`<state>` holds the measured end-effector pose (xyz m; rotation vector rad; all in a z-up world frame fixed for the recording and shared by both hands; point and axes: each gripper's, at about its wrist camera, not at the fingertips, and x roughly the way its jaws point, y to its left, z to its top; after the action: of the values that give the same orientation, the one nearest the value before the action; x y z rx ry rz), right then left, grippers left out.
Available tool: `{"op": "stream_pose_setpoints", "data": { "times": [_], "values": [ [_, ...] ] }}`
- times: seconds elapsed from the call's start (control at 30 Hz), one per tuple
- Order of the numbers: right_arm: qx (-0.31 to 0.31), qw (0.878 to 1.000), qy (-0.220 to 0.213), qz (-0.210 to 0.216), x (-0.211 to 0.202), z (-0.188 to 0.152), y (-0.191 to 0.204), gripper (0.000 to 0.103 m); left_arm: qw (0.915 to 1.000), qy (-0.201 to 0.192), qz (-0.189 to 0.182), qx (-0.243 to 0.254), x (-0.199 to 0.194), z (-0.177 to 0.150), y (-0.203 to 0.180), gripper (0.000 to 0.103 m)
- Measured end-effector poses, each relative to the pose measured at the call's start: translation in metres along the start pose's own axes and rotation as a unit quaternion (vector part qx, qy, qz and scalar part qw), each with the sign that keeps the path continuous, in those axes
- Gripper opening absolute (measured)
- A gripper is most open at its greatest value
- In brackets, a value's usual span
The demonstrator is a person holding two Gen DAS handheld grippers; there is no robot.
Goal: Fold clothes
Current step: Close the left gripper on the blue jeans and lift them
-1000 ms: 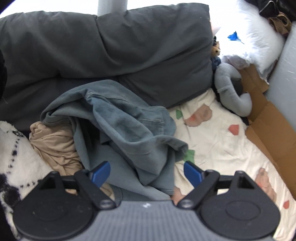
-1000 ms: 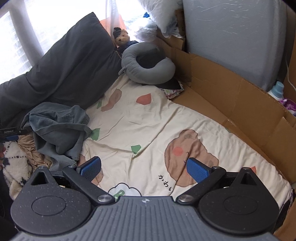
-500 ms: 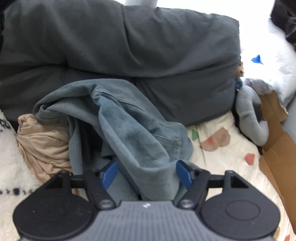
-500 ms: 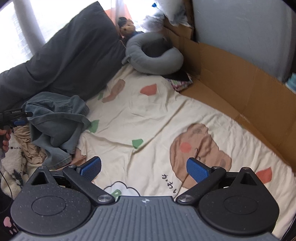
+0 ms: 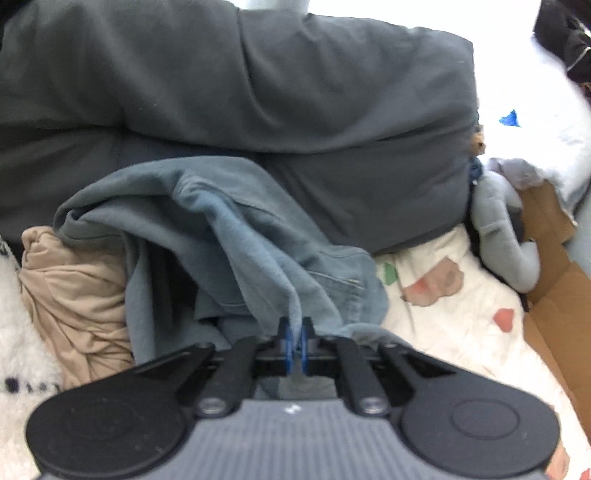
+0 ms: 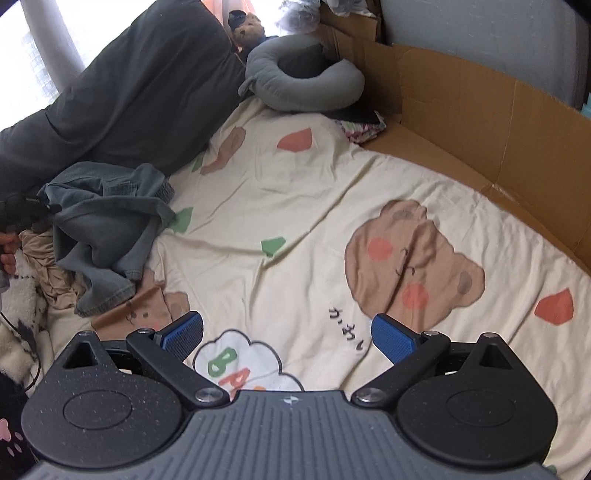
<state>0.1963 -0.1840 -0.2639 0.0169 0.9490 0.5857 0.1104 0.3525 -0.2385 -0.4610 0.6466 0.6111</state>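
Note:
A crumpled grey-blue garment lies heaped at the left side of the bed, seen smaller in the right wrist view. My left gripper is shut on a fold of this garment, and the cloth rises in a ridge from its blue pads. A beige garment is bunched under it to the left. My right gripper hovers open over the cream cartoon bedsheet, with nothing between its fingers. At the left edge of the right wrist view, a hand holds the left gripper.
A dark grey duvet is piled behind the garments. A grey neck pillow and a teddy bear sit at the bed's head. Cardboard lines the right side. A white fluffy blanket lies at the left.
My left gripper moved in onto the grey-blue garment and went from open to shut on a fold. The right gripper moved forward over the sheet, staying open.

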Motion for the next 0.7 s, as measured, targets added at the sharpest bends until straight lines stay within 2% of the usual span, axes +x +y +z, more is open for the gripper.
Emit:
{"op": "stream_pose_setpoints", "data": {
  "times": [0.4, 0.7],
  "values": [
    [0.018, 1.000, -0.005, 0.006, 0.000, -0.024, -0.013, 0.100, 0.9941, 0.009, -0.067, 0.084, -0.024, -0.035, -0.061, 0.003],
    [0.042, 0.999, -0.017, 0.027, 0.005, -0.036, -0.019, 0.099, 0.9831, 0.048, -0.111, 0.138, -0.025, -0.080, -0.094, 0.002]
  ]
}}
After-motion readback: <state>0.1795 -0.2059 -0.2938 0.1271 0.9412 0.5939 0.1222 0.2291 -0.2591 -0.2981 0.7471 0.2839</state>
